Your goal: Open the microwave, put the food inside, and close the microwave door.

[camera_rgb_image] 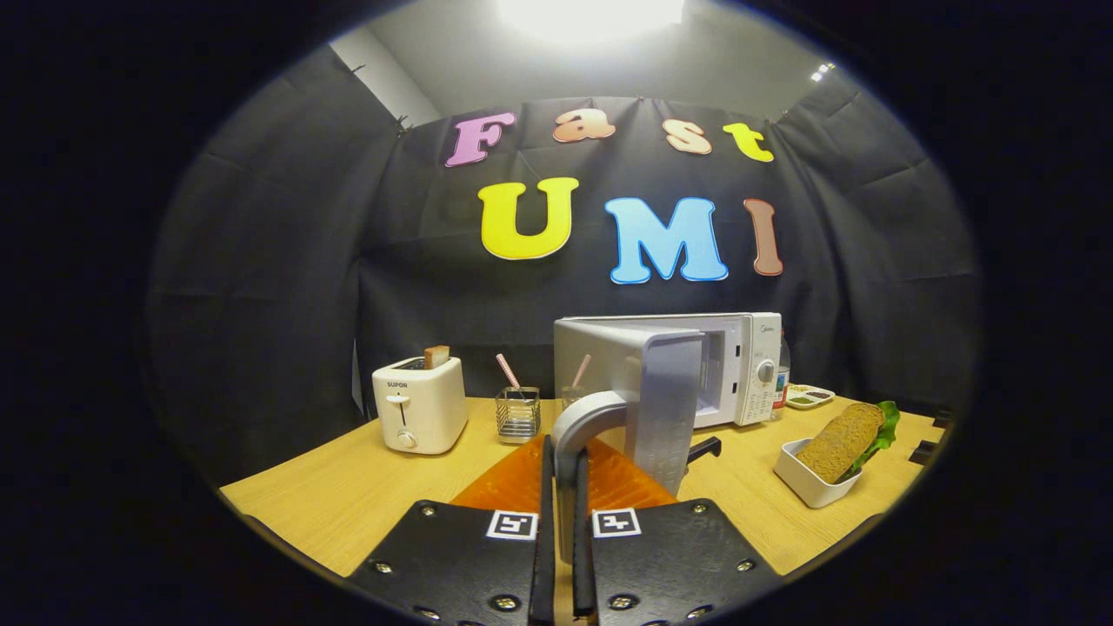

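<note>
Gripper view: hand-held gripper (563, 487) clenched on the door handle (584, 422) of the microwave (739, 365); door (648, 396) swung open; sandwich (842, 442) beside on worktop (348, 487).

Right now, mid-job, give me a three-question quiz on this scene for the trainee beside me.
1. True or false: the microwave door is swung open.
2. What are the gripper fingers closed on?
A. the toaster lever
B. the door handle
C. the sandwich
3. Fill in: the sandwich sits in a white ____ on the table, right of the microwave.

Key: 1 true; 2 B; 3 container.
</note>
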Available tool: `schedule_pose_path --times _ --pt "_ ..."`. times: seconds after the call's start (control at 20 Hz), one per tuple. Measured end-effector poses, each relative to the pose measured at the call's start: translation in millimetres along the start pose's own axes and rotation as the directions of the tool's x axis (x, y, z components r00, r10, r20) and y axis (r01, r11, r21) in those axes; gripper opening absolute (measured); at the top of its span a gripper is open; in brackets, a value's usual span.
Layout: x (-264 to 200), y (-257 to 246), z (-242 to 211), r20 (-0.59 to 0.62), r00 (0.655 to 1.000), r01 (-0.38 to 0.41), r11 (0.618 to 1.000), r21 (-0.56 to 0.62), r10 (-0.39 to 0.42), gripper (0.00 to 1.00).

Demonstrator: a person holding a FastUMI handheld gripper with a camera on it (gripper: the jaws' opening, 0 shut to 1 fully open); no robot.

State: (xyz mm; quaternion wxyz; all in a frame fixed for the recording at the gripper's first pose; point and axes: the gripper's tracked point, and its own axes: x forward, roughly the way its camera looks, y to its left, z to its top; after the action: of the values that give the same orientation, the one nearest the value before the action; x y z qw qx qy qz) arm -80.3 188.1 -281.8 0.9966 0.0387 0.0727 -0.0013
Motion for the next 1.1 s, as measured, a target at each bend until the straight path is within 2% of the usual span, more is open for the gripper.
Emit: schedule_pose_path --times 0.15,0.2,0.25,0.3,0.45,0.5,0.55,0.8,1.1 --pt "-14.1 -0.1 4.9 0.008 0.999 -0.034 0.999 -0.004 0.034 0.13" --pt "-24.3 0.5 11.0 0.030 0.999 -0.040 0.999 -0.018 0.041 0.24" --pt "-30.0 4.7 15.8 0.045 0.997 -0.064 0.997 -0.034 0.066 0.29" --pt "-35.4 4.7 15.0 0.053 0.995 -0.078 0.996 -0.048 0.080 0.48" --pt "-51.9 2.1 21.1 0.081 0.986 -0.136 0.986 -0.098 0.144 0.66" --pt "-58.4 1.3 23.3 0.090 0.980 -0.165 0.980 -0.110 0.175 0.92" --pt "-61.4 -3.4 22.1 0.090 0.977 -0.185 0.976 -0.113 0.196 0.96" --pt "-72.4 -54.8 19.3 0.075 0.974 -0.209 0.975 -0.068 0.214 0.97" --pt "-63.8 -157.2 9.3 0.108 0.993 -0.034 0.993 -0.112 0.047 0.96"
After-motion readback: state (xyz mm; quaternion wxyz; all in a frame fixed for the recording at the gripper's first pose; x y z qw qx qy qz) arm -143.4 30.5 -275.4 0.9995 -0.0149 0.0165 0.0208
